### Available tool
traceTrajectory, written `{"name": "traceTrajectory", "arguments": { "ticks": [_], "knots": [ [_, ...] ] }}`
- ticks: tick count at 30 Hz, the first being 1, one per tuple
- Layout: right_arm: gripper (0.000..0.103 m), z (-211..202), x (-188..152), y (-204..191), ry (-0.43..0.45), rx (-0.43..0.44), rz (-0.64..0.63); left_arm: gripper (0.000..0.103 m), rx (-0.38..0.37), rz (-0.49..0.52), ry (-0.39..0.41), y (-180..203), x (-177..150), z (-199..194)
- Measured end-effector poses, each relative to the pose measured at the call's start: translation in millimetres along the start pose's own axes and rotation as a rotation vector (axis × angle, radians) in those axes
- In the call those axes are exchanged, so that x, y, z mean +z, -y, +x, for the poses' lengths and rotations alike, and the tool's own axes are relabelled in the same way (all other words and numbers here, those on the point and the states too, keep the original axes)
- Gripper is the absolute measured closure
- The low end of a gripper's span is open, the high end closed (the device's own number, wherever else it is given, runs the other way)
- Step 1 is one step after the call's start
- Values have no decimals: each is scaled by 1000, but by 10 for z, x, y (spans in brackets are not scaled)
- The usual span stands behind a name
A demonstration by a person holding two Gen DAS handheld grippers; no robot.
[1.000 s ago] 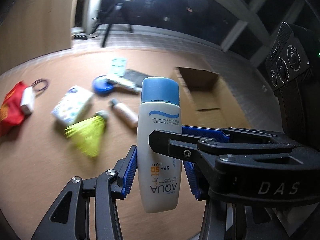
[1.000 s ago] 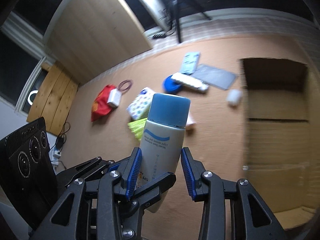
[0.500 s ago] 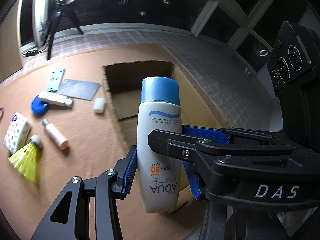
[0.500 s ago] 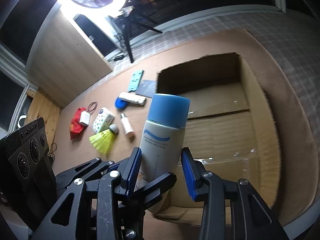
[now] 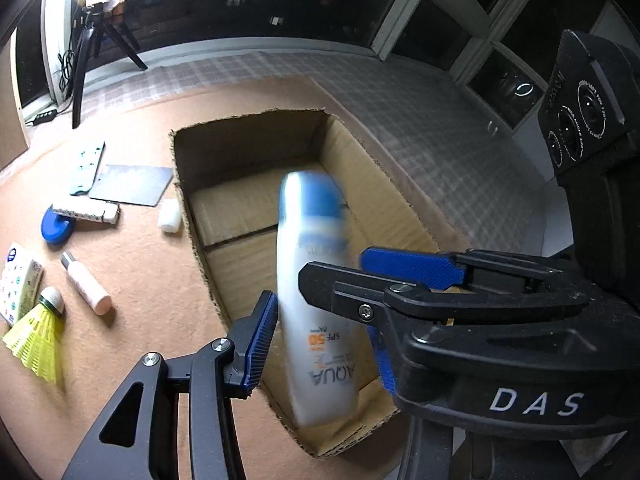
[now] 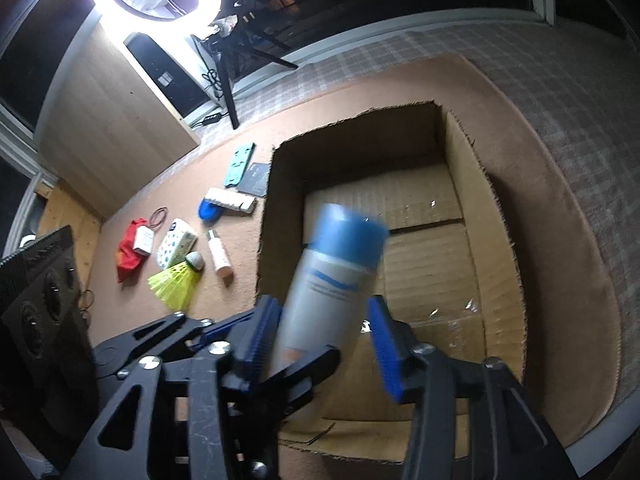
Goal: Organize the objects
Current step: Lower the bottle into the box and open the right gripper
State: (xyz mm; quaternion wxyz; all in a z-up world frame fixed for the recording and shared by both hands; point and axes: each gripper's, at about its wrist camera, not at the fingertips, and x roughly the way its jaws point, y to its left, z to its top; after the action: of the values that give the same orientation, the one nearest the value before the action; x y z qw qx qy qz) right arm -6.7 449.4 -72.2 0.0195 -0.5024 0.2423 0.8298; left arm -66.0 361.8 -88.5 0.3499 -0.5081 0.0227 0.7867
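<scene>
A white sunscreen bottle (image 5: 316, 300) with a blue cap is blurred and tilted between the blue pads of both grippers, above the open cardboard box (image 5: 248, 148). My left gripper (image 5: 320, 344) has its jaws spread, with a gap on each side of the bottle. My right gripper (image 6: 324, 340) is also spread around the bottle (image 6: 332, 284), which leans right over the box (image 6: 472, 208). The box floor looks bare.
Left of the box on the brown mat lie a yellow shuttlecock (image 5: 36, 336), a small pink bottle (image 5: 86, 284), a patterned pack (image 5: 18, 280), a blue disc (image 5: 56, 230), a white cap (image 5: 168, 216), a grey card (image 5: 132, 184), a teal case (image 6: 239, 164), and a red pouch (image 6: 130, 248).
Both grippers moved over the box and their jaws widened. The bottle, held firmly upright before, now tilts and blurs, slipping down between the pads.
</scene>
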Motion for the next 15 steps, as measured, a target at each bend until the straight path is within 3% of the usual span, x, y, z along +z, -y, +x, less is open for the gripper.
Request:
{"name": "traceTrajectory", "arguments": {
  "ticks": [15],
  "knots": [
    [49,-27,36,-203,45,-7,-5,51,44,-42,41,-362,-137,-380]
  ]
}}
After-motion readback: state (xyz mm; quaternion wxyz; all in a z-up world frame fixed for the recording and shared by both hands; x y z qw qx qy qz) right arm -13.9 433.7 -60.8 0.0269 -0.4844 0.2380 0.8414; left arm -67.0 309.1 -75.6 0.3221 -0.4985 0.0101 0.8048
